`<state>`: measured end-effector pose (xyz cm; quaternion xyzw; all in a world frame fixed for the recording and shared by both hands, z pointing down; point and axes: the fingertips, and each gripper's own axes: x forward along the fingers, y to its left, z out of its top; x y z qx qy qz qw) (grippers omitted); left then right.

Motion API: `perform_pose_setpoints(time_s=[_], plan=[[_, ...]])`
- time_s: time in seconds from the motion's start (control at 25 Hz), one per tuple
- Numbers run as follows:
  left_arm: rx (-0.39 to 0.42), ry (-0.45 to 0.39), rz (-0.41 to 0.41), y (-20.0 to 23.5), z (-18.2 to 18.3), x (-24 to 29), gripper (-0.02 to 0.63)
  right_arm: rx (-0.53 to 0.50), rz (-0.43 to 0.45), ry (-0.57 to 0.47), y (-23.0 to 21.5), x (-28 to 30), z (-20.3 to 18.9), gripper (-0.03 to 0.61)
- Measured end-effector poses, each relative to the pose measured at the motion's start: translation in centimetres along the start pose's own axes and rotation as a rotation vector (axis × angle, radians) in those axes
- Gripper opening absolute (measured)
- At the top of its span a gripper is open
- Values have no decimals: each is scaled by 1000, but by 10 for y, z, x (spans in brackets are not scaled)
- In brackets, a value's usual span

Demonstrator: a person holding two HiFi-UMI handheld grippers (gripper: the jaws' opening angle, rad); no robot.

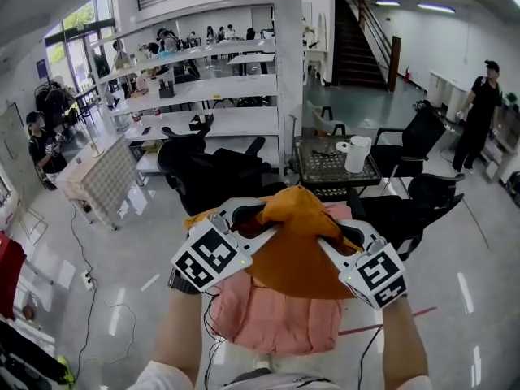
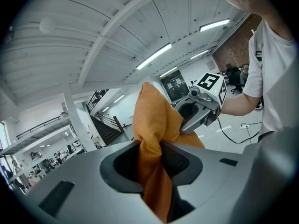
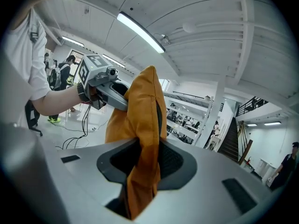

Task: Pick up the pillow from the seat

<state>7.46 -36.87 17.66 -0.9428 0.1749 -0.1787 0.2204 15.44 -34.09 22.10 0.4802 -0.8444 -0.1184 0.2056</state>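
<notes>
Over the pink seat (image 1: 280, 327), orange pillow (image 1: 296, 258) held raised, its top edge bunched and clamped between closed jaws of left gripper (image 1: 258, 216) and right gripper (image 1: 331, 227).

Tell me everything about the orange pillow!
The pillow is orange and looks like soft woven cloth, bunched and creased. It hangs in the air in front of the person, above the floor. The left gripper and the right gripper are each shut on a fold near its top, one at each side, and it sags between them. A pink part hangs below the orange; I cannot tell if it belongs to the same pillow.
</notes>
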Motion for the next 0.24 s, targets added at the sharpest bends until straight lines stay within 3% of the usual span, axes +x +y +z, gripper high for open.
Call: perform_pose_setpoints(time_s=[0.24], plan=[[6, -8, 11, 0, 9, -9, 130, -5, -4, -8, 3, -6, 11, 118]])
